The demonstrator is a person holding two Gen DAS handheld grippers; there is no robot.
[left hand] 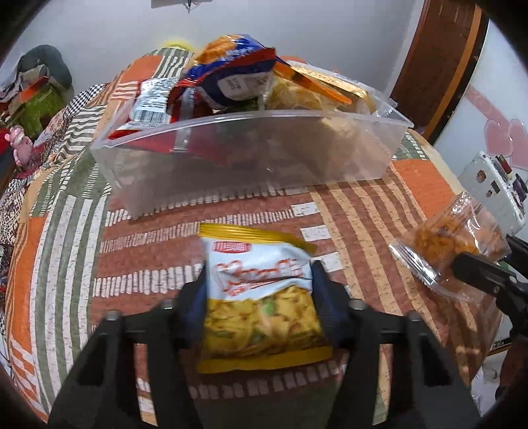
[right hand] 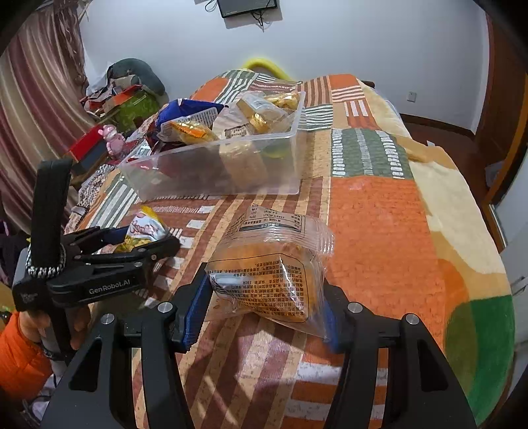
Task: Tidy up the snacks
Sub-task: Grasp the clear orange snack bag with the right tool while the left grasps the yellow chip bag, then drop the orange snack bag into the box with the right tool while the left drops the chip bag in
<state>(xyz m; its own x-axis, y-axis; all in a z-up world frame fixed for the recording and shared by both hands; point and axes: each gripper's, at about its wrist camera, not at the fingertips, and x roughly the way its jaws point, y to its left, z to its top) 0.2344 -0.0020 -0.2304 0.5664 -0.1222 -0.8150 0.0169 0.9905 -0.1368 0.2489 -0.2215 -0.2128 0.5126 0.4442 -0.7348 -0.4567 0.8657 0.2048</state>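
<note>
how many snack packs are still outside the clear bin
2. The yellow-and-white chip bag is gripped in the left tool; the clear pack of orange snacks is gripped in the right tool. Others sit piled in the clear bin; some may be hidden.

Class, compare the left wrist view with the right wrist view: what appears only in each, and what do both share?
Only the left wrist view shows the white device with pink hearts behind it. Only the right wrist view shows the striped curtain, the wall screen and the person's orange sleeve. Both show the clear bin of snacks on the patchwork blanket, the left tongs shut on the yellow chip bag, and the right tongs shut on the clear snack pack.
</note>
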